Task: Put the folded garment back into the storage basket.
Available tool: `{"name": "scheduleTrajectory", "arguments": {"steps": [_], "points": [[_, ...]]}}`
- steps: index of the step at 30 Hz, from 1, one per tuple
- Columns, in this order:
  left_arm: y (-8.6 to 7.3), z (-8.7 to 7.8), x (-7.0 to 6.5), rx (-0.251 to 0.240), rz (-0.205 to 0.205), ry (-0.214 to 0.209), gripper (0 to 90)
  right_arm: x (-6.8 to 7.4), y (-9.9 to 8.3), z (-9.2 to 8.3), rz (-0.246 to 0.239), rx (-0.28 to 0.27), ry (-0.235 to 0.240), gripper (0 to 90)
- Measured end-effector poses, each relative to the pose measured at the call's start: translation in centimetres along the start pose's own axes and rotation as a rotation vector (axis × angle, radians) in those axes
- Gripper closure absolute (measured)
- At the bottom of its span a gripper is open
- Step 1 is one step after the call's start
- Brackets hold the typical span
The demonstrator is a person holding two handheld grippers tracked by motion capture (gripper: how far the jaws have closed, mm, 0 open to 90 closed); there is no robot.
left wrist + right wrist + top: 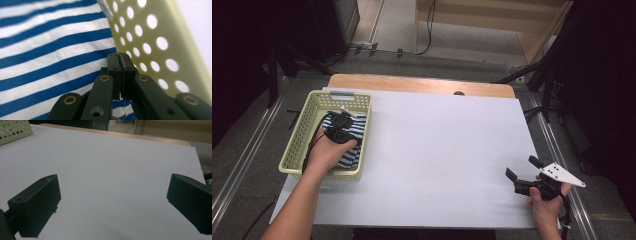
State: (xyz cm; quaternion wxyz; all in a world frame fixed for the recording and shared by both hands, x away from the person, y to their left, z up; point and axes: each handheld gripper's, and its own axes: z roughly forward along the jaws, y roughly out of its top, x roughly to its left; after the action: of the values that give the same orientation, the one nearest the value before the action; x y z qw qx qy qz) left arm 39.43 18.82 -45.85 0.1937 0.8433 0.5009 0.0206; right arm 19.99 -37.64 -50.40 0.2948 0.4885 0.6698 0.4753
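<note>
A blue-and-white striped cloth lies in a pale yellow perforated basket at the table's left. My left gripper reaches down into the basket, over the cloth. In the left gripper view its jaws stand pressed together against the striped cloth, right beside the basket wall, and a thin fold of the fabric seems pinched at their tips. My right gripper hovers low over the table's near right corner, open, with nothing between its jaws.
A white sheet covers the wooden table, whose bare edge shows at the back. A corner of the basket shows far left in the right gripper view. Cables and dark stands lie on the floor behind and to the right.
</note>
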Motion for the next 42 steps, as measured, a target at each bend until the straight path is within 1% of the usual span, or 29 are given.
{"name": "scheduleTrajectory", "arguments": {"steps": [1, 3, 6, 7, 9, 10, 11, 12, 14, 15, 16, 17, 19, 21, 23, 25, 26, 28, 30, 32, 34, 36, 37, 39, 40, 42], "points": [[0.1, 0.2, 0.0, 0.010, 0.001, 0.003, 89.5, 0.0, 0.0, 0.0, 0.002, 0.004, -0.001, 0.0], [0.2, 0.4, 0.1, 0.013, -0.001, -0.004, 89.5, 0.1, -0.1, 0.0, 0.000, 0.005, -0.002, 0.0], [0.3, 0.5, 0.1, 0.012, 0.001, -0.010, 89.2, 0.0, -0.1, 0.0, -0.004, 0.008, -0.005, 0.0], [0.2, 0.4, 0.1, 0.008, -0.001, -0.006, 88.3, 0.1, -0.1, 0.1, -0.002, 0.011, -0.006, 0.0], [0.2, 0.0, 0.1, -0.011, 0.003, 0.002, 79.3, 0.0, -0.2, 0.2, -0.001, 0.011, -0.006, 0.0], [0.1, -0.2, 0.1, -0.018, 0.006, 0.012, 76.3, 0.0, -0.2, 0.2, -0.001, 0.011, -0.005, 0.0], [0.1, -0.2, 0.1, -0.018, 0.006, 0.012, 74.8, 0.0, -0.2, 0.2, -0.001, 0.011, -0.005, 0.0], [0.0, -0.6, 0.0, -0.021, 0.017, 0.022, 74.7, 0.0, -0.2, 0.2, 0.000, 0.011, -0.007, 0.0], [-0.1, -0.9, -0.1, 0.002, 0.050, 0.030, 75.2, 0.0, -0.2, 0.2, -0.003, 0.010, -0.007, 0.0], [-0.2, -0.9, -0.2, 0.020, 0.070, 0.031, 77.6, 0.0, -0.2, 0.2, -0.002, 0.011, -0.009, 0.0], [-0.3, -0.9, -0.3, 0.040, 0.085, 0.024, 79.7, 0.0, -0.2, 0.2, -0.005, 0.011, -0.007, 0.0], [-0.4, -0.9, -0.4, 0.059, 0.095, 0.019, 81.0, 0.0, -0.2, 0.2, -0.005, 0.010, -0.007, 0.0], [-0.5, -0.5, -0.6, 0.102, 0.113, 0.035, 82.1, 0.0, -0.2, 0.2, -0.006, 0.011, -0.005, 0.0], [-0.5, -0.2, -0.6, 0.124, 0.119, 0.038, 81.8, 0.1, -0.2, 0.3, -0.008, 0.010, -0.005, 0.0], [-0.4, -0.1, -0.6, 0.122, 0.112, 0.044, 81.1, 0.1, -0.2, 0.3, -0.007, 0.009, -0.007, 0.0], [-0.3, 0.3, -0.7, 0.147, 0.121, 0.048, 78.4, 0.2, -0.2, 0.2, -0.004, 0.010, -0.007, 0.0], [-0.3, 0.4, -0.7, 0.146, 0.118, 0.055, 77.5, 0.2, -0.2, 0.2, -0.005, 0.010, -0.008, 0.0], [-0.3, 0.5, -0.8, 0.149, 0.120, 0.071, 79.7, 0.1, -0.2, 0.1, -0.002, 0.010, -0.009, 0.0], [-0.3, 0.5, -0.8, 0.145, 0.122, 0.087, 83.8, 0.0, -0.2, 0.1, 0.001, 0.010, -0.013, 0.0], [-0.3, 0.5, -0.8, 0.141, 0.120, 0.080, 87.8, 0.0, -0.2, 0.1, -0.001, 0.009, -0.013, 0.0], [-0.3, 0.3, -0.5, 0.134, 0.101, 0.059, 88.9, 0.0, -0.2, 0.0, -0.005, 0.005, -0.013, 0.0], [-0.3, -0.1, 0.0, 0.098, 0.058, -0.018, 89.0, -0.1, -0.2, -0.1, -0.001, 0.004, -0.015, 0.0], [-0.3, -0.4, 0.2, 0.080, 0.043, -0.043, 89.0, -0.1, -0.2, -0.1, 0.004, 0.005, -0.015, 0.0], [-0.2, -0.9, 0.4, 0.059, 0.032, -0.082, 89.0, -0.2, -0.2, -0.1, 0.001, 0.001, -0.020, 0.0], [-0.2, -1.0, 0.4, 0.058, 0.034, -0.089, 88.9, -0.2, -0.2, -0.1, 0.004, 0.001, -0.021, 0.0], [-0.2, -1.0, 0.2, 0.070, 0.040, -0.085, 88.9, -0.3, -0.1, -0.1, 0.008, 0.000, -0.020, 0.0]]}}
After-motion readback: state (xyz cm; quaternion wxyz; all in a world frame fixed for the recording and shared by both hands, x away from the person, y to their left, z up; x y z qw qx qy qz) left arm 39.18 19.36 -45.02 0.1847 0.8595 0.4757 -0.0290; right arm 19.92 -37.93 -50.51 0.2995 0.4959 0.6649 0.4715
